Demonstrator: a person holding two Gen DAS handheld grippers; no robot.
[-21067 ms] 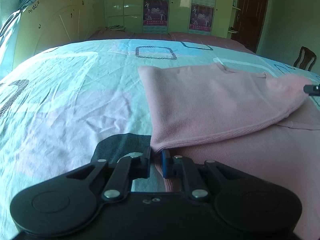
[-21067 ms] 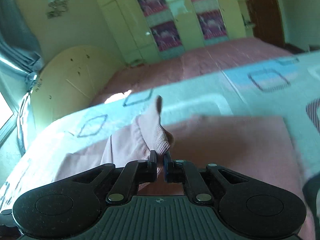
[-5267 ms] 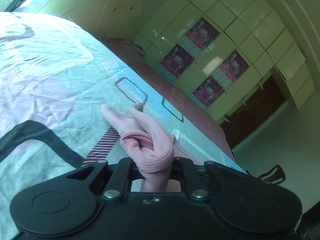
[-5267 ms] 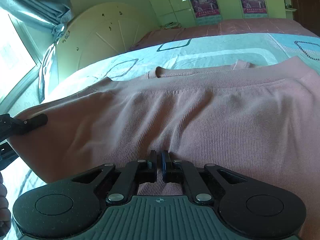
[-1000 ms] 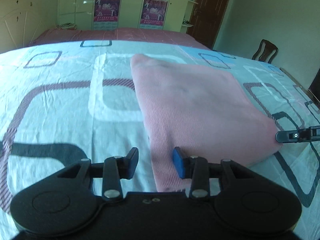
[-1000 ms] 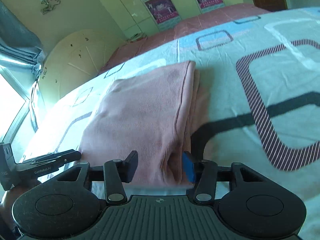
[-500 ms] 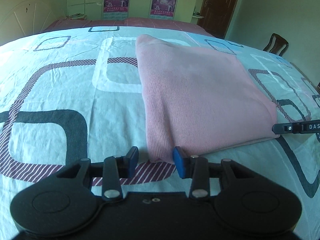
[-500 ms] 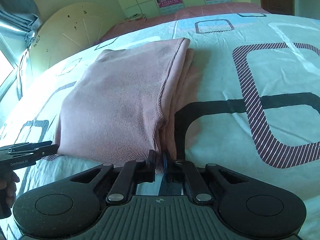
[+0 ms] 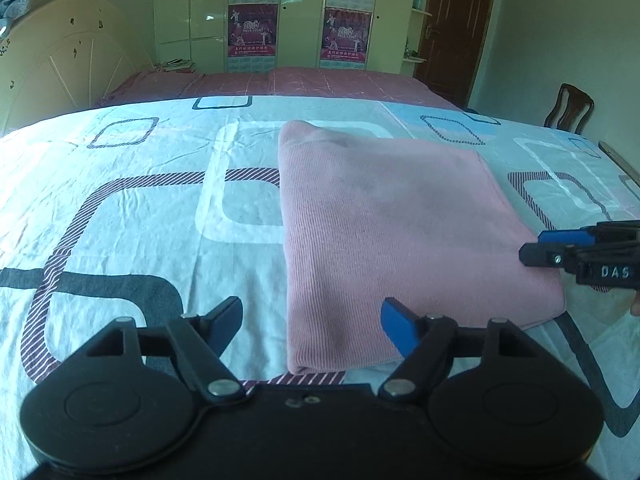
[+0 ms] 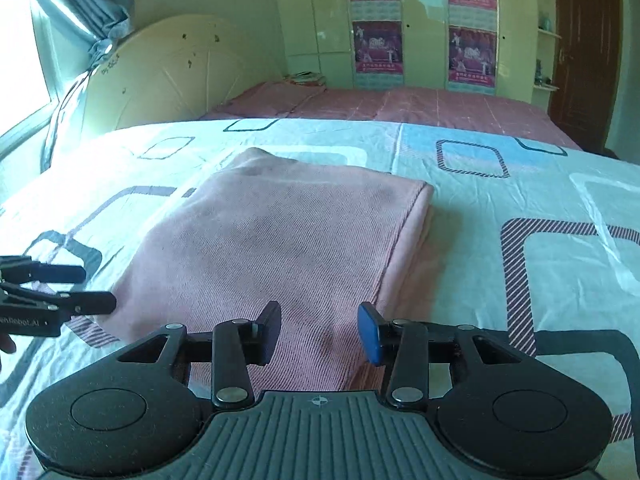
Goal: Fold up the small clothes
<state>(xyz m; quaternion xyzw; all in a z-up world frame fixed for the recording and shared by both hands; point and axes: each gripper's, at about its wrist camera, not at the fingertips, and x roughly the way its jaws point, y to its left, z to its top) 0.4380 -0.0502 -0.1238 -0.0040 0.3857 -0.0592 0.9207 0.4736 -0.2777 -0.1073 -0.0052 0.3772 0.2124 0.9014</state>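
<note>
A pink knit garment lies folded into a flat rectangle on the patterned bed sheet. It also shows in the right wrist view. My left gripper is open and empty, just above the garment's near left corner. My right gripper is open and empty over the garment's near edge. The right gripper also shows at the right edge of the left wrist view, by the garment's right corner. The left gripper shows at the left edge of the right wrist view.
A cream headboard stands at the far left. A pink bedspread covers the bed's far part. Green wardrobes with posters line the back wall. A dark door and a wooden chair are at the right.
My right gripper has opened and let go of the garment's edge. My left gripper has opened wider. Both have lifted and drawn back a little; the garment lies still.
</note>
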